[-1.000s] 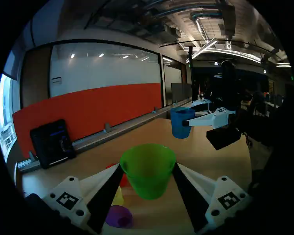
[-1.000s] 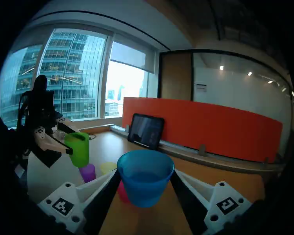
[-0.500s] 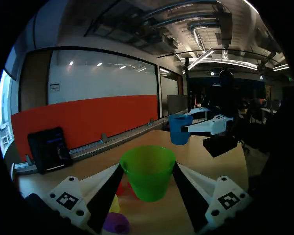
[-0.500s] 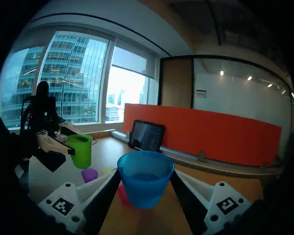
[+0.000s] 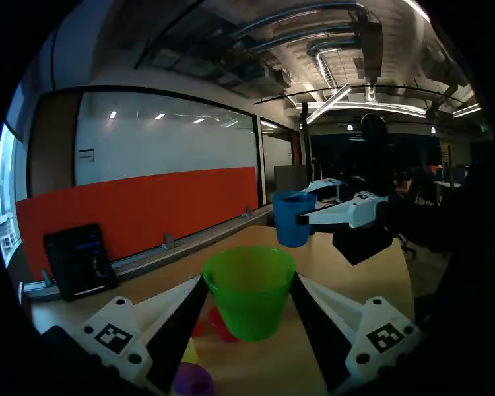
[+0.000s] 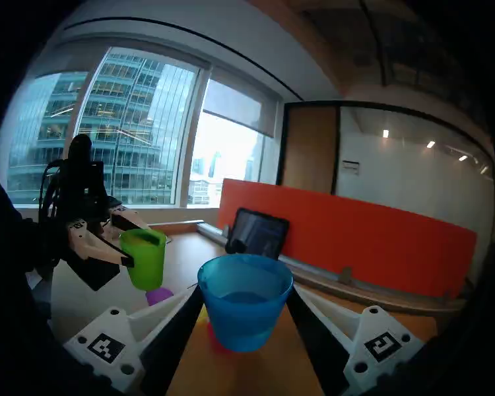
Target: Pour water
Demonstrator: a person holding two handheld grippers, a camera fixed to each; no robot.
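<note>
In the left gripper view my left gripper (image 5: 249,297) is shut on an upright green cup (image 5: 249,290), held above the wooden table (image 5: 353,254). Farther off at the right, the right gripper (image 5: 299,220) holds a blue cup (image 5: 288,218) upright. In the right gripper view my right gripper (image 6: 245,305) is shut on the blue cup (image 6: 245,300), which has water in its bottom. At the left of that view the left gripper (image 6: 125,255) carries the green cup (image 6: 145,258), close to the blue one. Both cups hang in the air.
Small cups lie on the table below: purple (image 5: 193,380), yellow (image 5: 189,352) and red (image 5: 219,323). A dark tablet (image 5: 78,261) leans against the orange partition (image 5: 148,204). The same tablet (image 6: 257,233) stands in the right gripper view, with large windows (image 6: 115,132) behind.
Both grippers have risen with their cups. The two cups have drawn closer to each other, and both stay upright.
</note>
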